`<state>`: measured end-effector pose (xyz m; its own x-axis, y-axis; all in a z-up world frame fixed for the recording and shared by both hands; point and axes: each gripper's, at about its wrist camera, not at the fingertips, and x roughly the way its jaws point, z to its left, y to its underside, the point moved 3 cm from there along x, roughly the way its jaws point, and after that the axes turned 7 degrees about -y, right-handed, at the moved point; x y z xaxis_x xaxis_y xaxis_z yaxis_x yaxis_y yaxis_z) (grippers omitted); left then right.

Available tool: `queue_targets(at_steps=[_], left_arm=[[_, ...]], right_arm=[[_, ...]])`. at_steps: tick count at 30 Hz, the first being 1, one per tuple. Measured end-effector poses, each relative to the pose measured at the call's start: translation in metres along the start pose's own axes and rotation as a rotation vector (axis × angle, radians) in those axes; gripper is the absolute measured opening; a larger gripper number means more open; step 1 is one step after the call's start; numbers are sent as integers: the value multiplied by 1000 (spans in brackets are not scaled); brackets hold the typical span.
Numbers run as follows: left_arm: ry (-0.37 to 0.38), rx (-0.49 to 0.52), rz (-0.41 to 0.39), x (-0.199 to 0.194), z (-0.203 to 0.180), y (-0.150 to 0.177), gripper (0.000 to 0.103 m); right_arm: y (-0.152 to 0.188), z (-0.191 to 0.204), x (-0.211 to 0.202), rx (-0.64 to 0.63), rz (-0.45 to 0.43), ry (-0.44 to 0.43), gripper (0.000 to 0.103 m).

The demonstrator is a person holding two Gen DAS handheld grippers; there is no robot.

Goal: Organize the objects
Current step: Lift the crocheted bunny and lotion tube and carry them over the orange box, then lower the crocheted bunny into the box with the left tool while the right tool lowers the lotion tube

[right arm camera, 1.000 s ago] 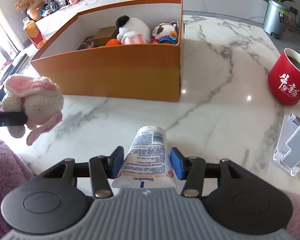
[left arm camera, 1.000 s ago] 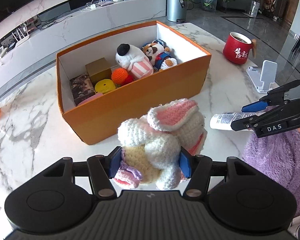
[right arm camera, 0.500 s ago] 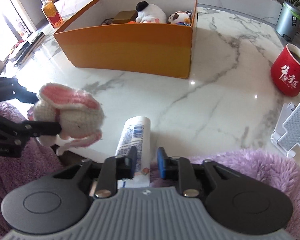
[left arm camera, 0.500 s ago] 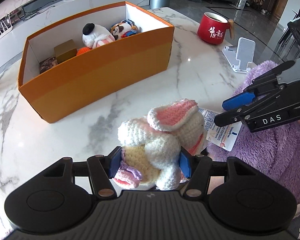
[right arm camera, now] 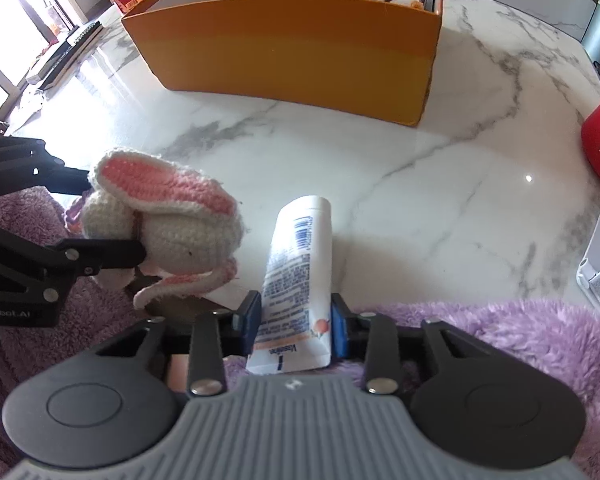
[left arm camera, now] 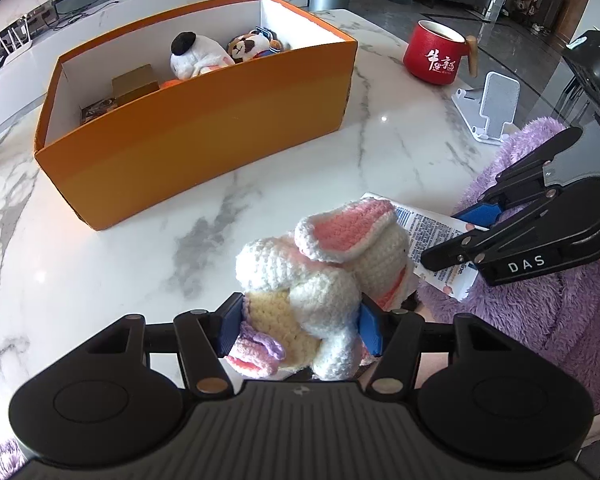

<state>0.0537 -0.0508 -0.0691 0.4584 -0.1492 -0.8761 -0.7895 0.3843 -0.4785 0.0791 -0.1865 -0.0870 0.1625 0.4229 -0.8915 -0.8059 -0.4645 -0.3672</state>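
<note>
A white and pink crochet bunny (left arm camera: 320, 280) hangs above the near edge of the marble table (left arm camera: 100, 280), with my left gripper (left arm camera: 300, 328) shut on its body. In the right wrist view the bunny (right arm camera: 172, 224) shows at the left, between the left gripper's black fingers (right arm camera: 112, 256). My right gripper (right arm camera: 294, 326) is shut on the lower end of a white Vaseline tube (right arm camera: 296, 248), whose cap points away towards the box. From the left wrist view the right gripper (left arm camera: 448, 236) and its tube (left arm camera: 424, 220) sit just right of the bunny. The orange box (left arm camera: 204, 136) stands further back.
Inside the box lie a white plush with a black top (left arm camera: 196, 58), another plush, a brown carton and other small items. A red mug (left arm camera: 434, 56) and a white phone stand (left arm camera: 492, 108) stand at the right. Purple fleece clothing (left arm camera: 540, 320) fills the near side.
Both grippers have drawn back from the box towards the near table edge. The right gripper's jaws have closed in on the tube, which now tilts up off the table.
</note>
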Motion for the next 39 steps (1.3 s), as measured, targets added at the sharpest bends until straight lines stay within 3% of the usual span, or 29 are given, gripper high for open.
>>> queue_targets(at_steps=[1,8,18,27,33,39], left_arm=[[-1,-1,0,0,1,0,68],[-6,-9,-22,-4,9,-8,68],[4,-33,-119,-40,30,-48,68],[-39,24,-228,-63,54,-127,68],[-4,112,-229,-41,65,-184,68],[83,215,-135,14,64,-214,68]], right_arm=[[-1,-1,-2,4,-11,-4,25],[-7,0,-20,25,-71,-17,15],[-50,-4,-53,4,-214,25,13],[-98,-3,-109,-54,-359,36,13],[-150,-15,-158,-71,-534,75,13],[-183,-28,-157,-60,-584,100,13]])
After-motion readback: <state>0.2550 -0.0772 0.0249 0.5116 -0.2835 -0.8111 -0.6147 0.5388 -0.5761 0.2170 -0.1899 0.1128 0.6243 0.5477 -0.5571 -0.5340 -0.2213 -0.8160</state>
